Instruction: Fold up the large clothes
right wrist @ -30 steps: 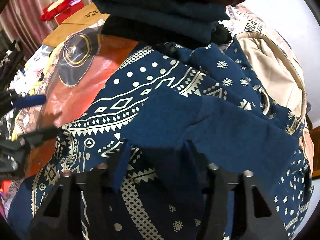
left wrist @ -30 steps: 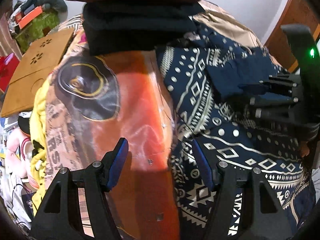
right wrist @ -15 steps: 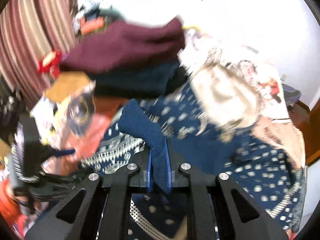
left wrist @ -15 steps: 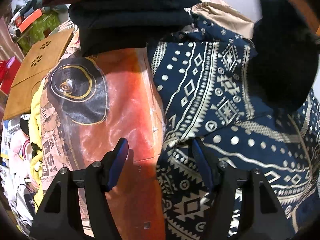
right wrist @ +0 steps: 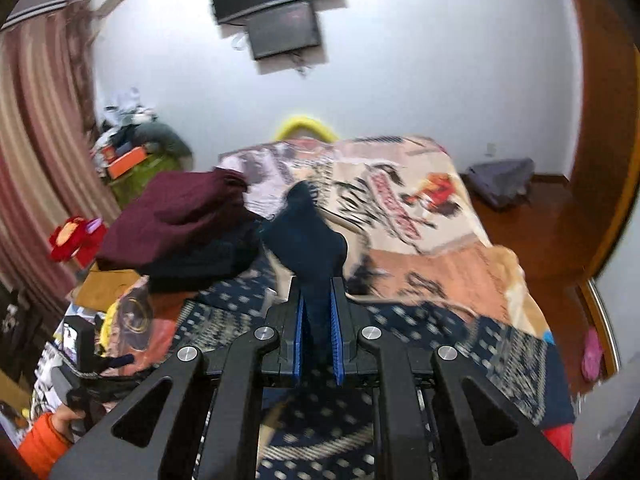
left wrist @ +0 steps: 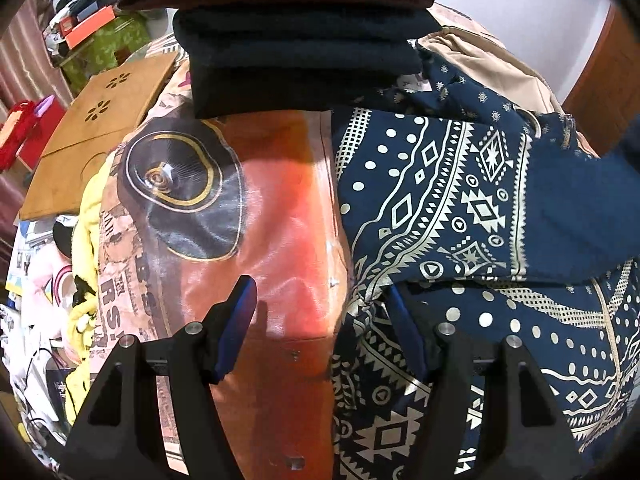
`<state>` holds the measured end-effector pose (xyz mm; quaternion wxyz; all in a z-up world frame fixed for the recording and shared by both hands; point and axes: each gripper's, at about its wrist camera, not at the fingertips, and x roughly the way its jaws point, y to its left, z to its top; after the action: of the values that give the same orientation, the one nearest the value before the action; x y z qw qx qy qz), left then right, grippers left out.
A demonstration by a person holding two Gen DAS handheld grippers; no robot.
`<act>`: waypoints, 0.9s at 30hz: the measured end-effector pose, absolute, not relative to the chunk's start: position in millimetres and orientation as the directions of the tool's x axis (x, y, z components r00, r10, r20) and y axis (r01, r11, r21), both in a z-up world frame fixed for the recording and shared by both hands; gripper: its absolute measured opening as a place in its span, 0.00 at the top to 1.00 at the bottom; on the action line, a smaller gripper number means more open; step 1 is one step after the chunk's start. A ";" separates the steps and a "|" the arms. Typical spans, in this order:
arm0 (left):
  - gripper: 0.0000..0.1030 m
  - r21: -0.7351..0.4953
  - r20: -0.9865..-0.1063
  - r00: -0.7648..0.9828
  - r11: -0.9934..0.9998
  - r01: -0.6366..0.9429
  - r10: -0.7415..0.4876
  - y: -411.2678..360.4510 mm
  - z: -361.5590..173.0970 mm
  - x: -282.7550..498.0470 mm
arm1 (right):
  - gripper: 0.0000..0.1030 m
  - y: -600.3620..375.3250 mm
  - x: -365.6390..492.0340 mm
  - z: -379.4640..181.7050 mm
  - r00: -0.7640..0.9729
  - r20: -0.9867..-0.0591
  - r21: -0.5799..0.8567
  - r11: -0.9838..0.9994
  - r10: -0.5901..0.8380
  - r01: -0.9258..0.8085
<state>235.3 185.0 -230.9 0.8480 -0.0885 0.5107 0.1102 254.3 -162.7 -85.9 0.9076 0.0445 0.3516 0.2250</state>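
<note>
My right gripper [right wrist: 318, 320] has swung up, clamped on the navy patterned garment [left wrist: 460, 208] spread on the bed (left gripper [left wrist: 324, 320] open, apparently empty); thin pinch might slip, dropping the fold.

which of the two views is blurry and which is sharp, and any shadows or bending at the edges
Right wrist view: motion-smeared, the patterned navy garment and bedspread streaked, only the right gripper crisp; wall and curtain bow with the fisheye. Left wrist view: sharp, pattern clear; the left gripper casts a shadow on the orange print; dark corners ring the frame.
</note>
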 end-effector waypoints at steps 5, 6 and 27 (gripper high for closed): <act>0.37 -0.014 -0.889 0.442 0.959 -0.284 0.118 185.2 -234.2 233.5 | 0.90 -190.3 258.7 -122.5 0.602 -0.700 0.265 0.922 0.384 -0.281; 0.37 -0.017 -0.891 0.439 0.958 -0.288 0.116 186.3 -235.4 233.4 | 0.90 -195.5 259.0 -130.0 0.586 -0.717 0.272 0.926 0.377 -0.262; 0.37 -0.020 -0.809 0.580 0.982 -0.187 0.094 146.7 -160.4 231.9 | 0.47 -304.2 242.3 -139.7 0.655 -0.723 0.292 0.956 0.219 0.003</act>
<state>231.9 146.7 -160.4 0.8874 -0.0518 0.4512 0.0792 242.3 -304.2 -139.7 0.8995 0.1351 0.4111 0.0598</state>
